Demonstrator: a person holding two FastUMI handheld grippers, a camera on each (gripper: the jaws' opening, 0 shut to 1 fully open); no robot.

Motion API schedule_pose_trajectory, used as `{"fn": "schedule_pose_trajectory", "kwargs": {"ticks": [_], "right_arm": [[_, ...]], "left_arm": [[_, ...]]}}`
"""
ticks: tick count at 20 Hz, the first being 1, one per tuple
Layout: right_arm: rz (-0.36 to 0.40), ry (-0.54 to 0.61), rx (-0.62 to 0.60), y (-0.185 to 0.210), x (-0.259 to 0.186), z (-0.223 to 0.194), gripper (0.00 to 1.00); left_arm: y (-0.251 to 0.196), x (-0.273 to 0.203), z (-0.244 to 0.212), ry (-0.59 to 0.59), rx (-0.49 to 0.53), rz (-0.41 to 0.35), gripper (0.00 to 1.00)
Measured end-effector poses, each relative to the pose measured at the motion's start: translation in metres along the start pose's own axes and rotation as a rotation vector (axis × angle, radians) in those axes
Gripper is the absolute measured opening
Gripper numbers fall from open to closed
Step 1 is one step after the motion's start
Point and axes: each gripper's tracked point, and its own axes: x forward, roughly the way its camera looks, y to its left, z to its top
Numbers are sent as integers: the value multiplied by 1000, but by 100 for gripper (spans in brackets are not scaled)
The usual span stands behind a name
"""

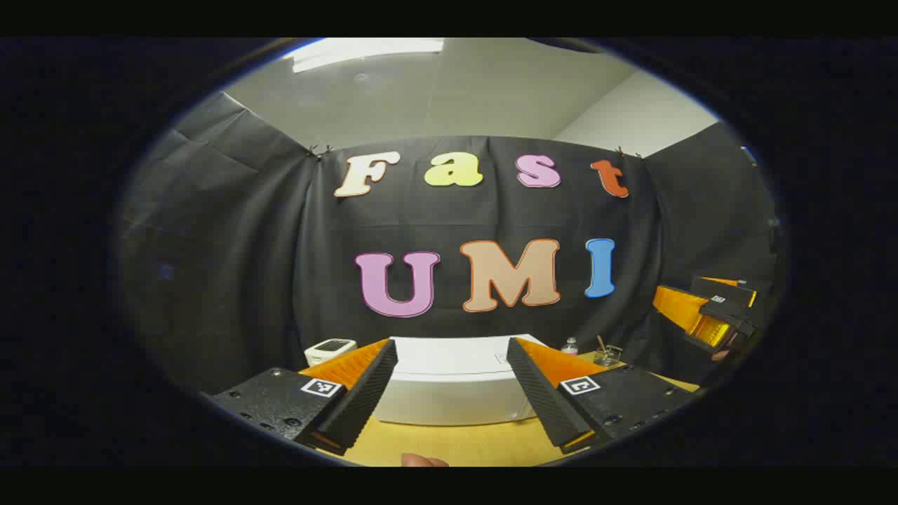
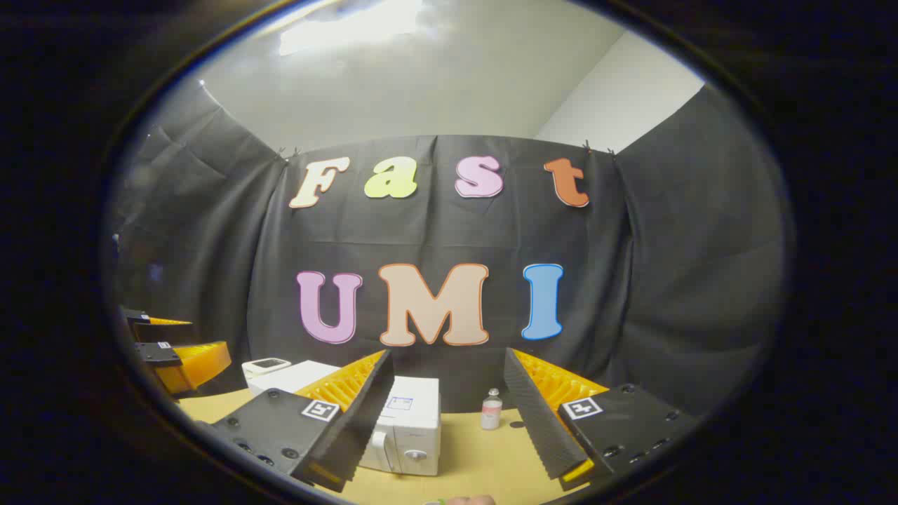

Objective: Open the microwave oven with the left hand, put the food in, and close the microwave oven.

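Observation:
A white microwave oven [image 1: 452,393] stands on the wooden table, door closed, straight ahead of my left gripper [image 1: 452,345], which is open and some way short of it with nothing between its fingers. From the right gripper view the same microwave oven [image 2: 414,421] shows its front corner with a handle and a round knob [image 2: 415,454]. My right gripper [image 2: 449,355] is open and holds nothing. A small pinkish rounded thing [image 1: 424,461] peeks in at the bottom edge; too little of it shows to tell what it is.
A small white device [image 1: 331,346] sits left of the microwave. A little bottle [image 2: 492,411] and a glass item [image 1: 607,353] stand to its right. The right gripper [image 1: 712,319] hovers at the far right; the left gripper [image 2: 175,354] appears at the far left.

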Motion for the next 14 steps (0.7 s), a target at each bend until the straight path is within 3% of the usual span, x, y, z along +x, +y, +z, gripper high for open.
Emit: {"fn": "schedule_pose_trajectory", "kwargs": {"ticks": [5,14], "right_arm": [[0,2,10,0,2,-2,96],[-3,14,-4,2,0,-6,96]], "left_arm": [[-17,1,0,-10,43,-50,97],[-23,3,-5,-4,42,-75,97]]}}
